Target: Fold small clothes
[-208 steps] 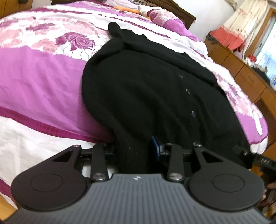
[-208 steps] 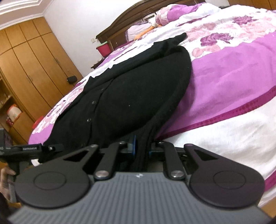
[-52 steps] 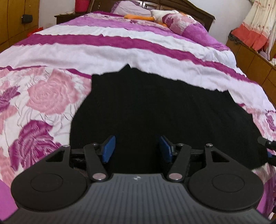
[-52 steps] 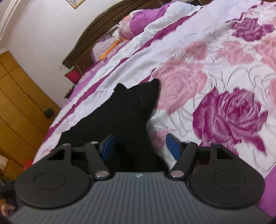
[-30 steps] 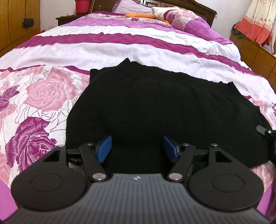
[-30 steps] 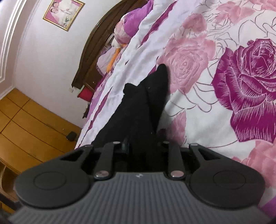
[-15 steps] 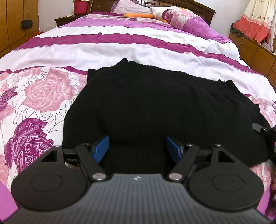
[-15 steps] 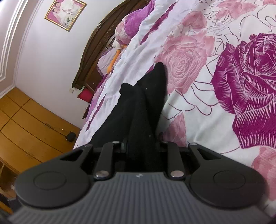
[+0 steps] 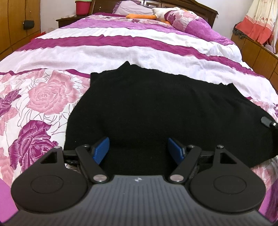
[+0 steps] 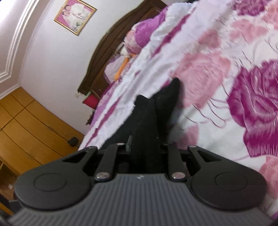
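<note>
Over the near edge of the bed (image 9: 52, 52), left gripper (image 9: 138, 150) hanging with jaws wide and nothing between the blue pads (image 9: 100, 150), black sweater (image 9: 156, 107) lying flat beneath. At the sweater's right end, right gripper (image 10: 145, 147) clamped narrow on a bunched fold. Best to lift that end level, carry it across slowly, keep edges aligned. Beyond, flowered quilt wrinkles likely to snag; farther off, pillow (image 9: 187, 22), stuffed duck (image 9: 156, 13), well clear.
</note>
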A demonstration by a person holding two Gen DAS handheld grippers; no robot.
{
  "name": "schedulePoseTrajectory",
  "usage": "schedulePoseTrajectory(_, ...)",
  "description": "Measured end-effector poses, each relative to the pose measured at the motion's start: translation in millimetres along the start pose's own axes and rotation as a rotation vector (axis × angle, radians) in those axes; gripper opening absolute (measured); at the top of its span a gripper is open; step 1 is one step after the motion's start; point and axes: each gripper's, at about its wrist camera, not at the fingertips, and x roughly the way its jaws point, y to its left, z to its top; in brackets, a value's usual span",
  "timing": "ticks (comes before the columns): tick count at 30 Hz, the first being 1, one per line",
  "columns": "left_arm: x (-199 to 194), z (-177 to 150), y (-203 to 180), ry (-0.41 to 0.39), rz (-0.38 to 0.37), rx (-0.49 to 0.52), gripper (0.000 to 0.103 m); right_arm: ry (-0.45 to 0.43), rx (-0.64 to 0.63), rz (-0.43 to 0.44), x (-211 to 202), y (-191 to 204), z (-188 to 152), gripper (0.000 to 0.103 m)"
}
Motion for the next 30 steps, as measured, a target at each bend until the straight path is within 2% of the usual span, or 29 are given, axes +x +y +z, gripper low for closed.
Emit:
schedulePoseTrajectory(8, -17, 4, 16, -0.019, 0.012, -0.031, 0.079, -0.007, -0.061, 0.026, 2, 31, 12, 0.02)
schedulePoseTrajectory(13, -31, 7, 34, -0.049, 0.037, -0.072, 0.079, -0.009, -0.144, 0.052, 8, 62, 18, 0.02)
schedulePoseTrajectory(17, -42, 8, 51, -0.07, 0.047, -0.113, 0.079, 0.002, -0.242, 0.091, 15, 96, 17, 0.02)
schedulePoseTrajectory(20, -47, 9, 62, -0.084, 0.07, -0.137, 0.079, 0.014, -0.266, 0.14, 23, 118, 15, 0.019)
schedulePoseTrajectory(26, -56, 8, 84, -0.104, 0.082, -0.193, 0.079, 0.065, -0.347, 0.22, 48, 170, -1, 0.019)
schedulePoseTrajectory(30, -57, 6, 92, -0.111, 0.083, -0.21, 0.079, 0.132, -0.462, 0.247, 72, 206, -27, 0.019)
